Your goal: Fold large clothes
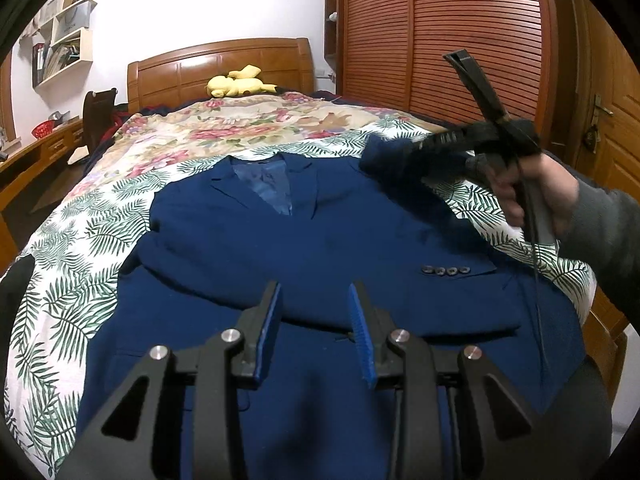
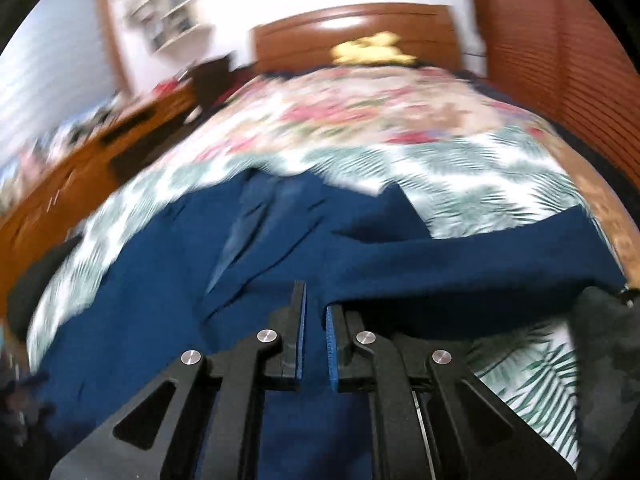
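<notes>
A dark blue suit jacket (image 1: pixel 304 240) lies face up on the bed, collar toward the headboard, with one buttoned cuff (image 1: pixel 446 270) folded across its front. My left gripper (image 1: pixel 316 292) hovers over the jacket's lower part, open, with nothing between its blue pads. A hand (image 1: pixel 532 196) holds my right gripper (image 1: pixel 404 152) at the jacket's far right shoulder, where a fold of blue cloth (image 1: pixel 382 156) is lifted off the bedspread. In the blurred right wrist view the right gripper (image 2: pixel 314 300) is shut on that jacket (image 2: pixel 460 256) edge, which stretches off to the right.
The bed carries a leaf-and-flower bedspread (image 1: pixel 100 240) and a yellow plush toy (image 1: pixel 240 82) by the wooden headboard (image 1: pixel 220 68). A slatted wooden wardrobe (image 1: pixel 440 28) and a door (image 1: pixel 604 120) stand at the right. A desk (image 1: pixel 36 152) and wall shelves (image 1: pixel 64 36) are at the left.
</notes>
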`<state>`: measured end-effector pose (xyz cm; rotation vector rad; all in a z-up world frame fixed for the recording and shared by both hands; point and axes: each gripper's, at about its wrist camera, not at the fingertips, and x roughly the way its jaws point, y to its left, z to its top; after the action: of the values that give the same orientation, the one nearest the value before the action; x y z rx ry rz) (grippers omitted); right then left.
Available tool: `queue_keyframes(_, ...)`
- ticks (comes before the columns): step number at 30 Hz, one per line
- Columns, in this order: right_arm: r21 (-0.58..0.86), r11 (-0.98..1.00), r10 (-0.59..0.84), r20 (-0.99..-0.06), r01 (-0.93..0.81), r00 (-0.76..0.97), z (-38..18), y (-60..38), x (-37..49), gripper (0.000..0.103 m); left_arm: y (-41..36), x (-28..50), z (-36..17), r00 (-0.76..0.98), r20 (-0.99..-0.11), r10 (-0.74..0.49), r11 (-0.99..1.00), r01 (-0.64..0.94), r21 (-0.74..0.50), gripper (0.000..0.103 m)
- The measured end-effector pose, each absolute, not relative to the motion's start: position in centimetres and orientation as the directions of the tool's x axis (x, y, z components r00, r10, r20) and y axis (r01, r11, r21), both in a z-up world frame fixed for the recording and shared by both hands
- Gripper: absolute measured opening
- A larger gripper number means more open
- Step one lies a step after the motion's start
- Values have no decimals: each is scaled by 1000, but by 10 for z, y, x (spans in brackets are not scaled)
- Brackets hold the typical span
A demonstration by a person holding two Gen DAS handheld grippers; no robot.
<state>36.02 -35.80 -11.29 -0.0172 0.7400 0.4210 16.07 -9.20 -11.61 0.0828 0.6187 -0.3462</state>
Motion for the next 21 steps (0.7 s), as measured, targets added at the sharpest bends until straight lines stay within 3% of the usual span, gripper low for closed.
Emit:
queue_keyframes(5,96,929,307,-739,-357,600,-139,-346,348,11,-90,160,-115,762,-579,-290,941,336,-29,32)
queue_keyframes(13,78,947,274,-704,-312,656,-117,-377,336,23,-88,159,-113,766,-573,-291,942,333,-33,32)
queue_keyframes(21,100,972,222,-683,-212,696,-101,-422,347,27,-93,159,-112,764,-573,-296,939,343,-27,32)
